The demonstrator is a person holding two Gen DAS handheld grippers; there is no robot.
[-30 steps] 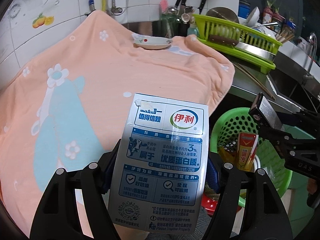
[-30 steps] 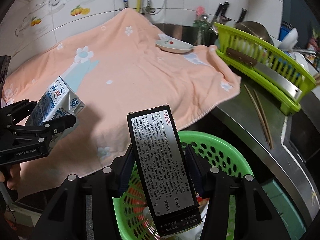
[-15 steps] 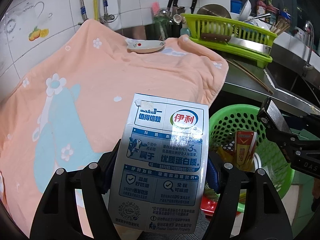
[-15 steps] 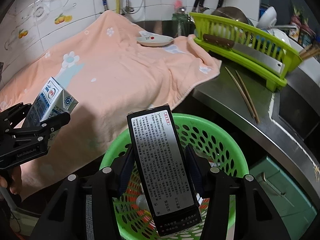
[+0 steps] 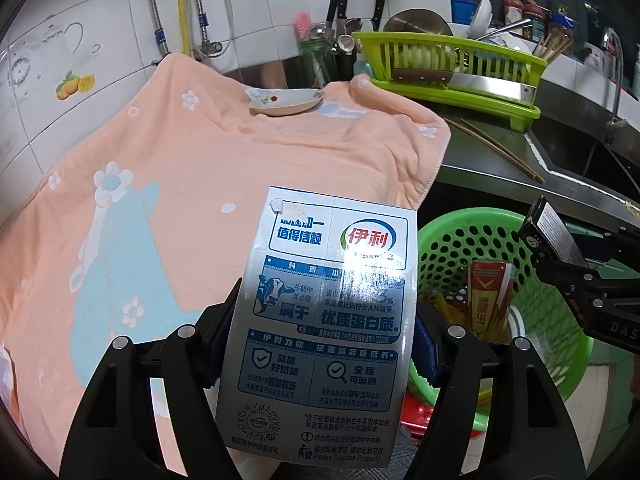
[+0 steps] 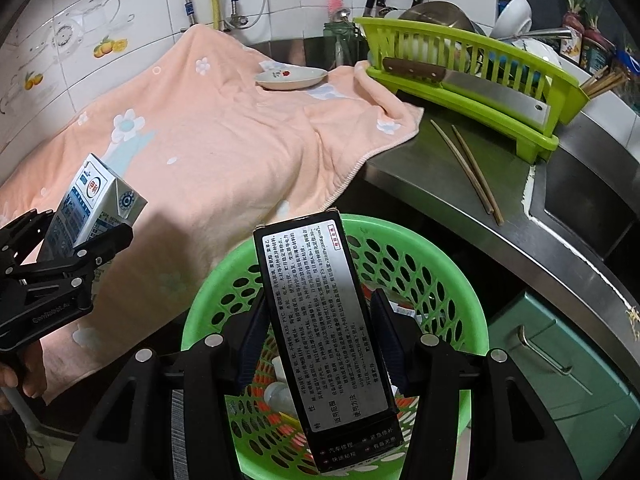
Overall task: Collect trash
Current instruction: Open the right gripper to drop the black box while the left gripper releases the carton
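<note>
- Left wrist view: the left gripper (image 5: 320, 344) stayed clenched on the milk carton (image 5: 326, 320), and the green basket (image 5: 560, 344) had slid further into frame at the right since a second earlier. The carton hung beside the rim over the peach towel (image 5: 200, 168), not yet above the opening.
- Right wrist view: the right gripper (image 6: 320, 344) kept its jaws clamped on the black box (image 6: 326, 332), now squarely over the basket (image 6: 460, 280). By my judgement, that box looked ready to drop.

Dish (image 6: 291, 77) on towel (image 6: 208, 128), rack (image 6: 472, 76) right
</note>
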